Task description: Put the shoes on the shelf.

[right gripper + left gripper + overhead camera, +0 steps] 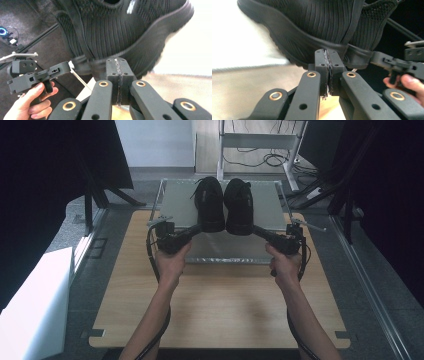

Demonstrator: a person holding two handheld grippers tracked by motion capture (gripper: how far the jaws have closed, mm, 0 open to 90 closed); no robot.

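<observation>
With both the left gripper (192,231) and the right gripper (260,232) closed empty (pads pressed flat together) at the heels of the two black shoes (225,205) on the metal tray (172,205), an uneven push could skew the pair.

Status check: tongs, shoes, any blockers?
Left tongs shut, pads together, tips at the heel of the left black knit shoe. Right tongs likewise at the right black knit shoe. Both shoes on the silver metal tray. Nothing in the way.

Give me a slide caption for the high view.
Two shut grippers meet the heels of black shoes.
</observation>
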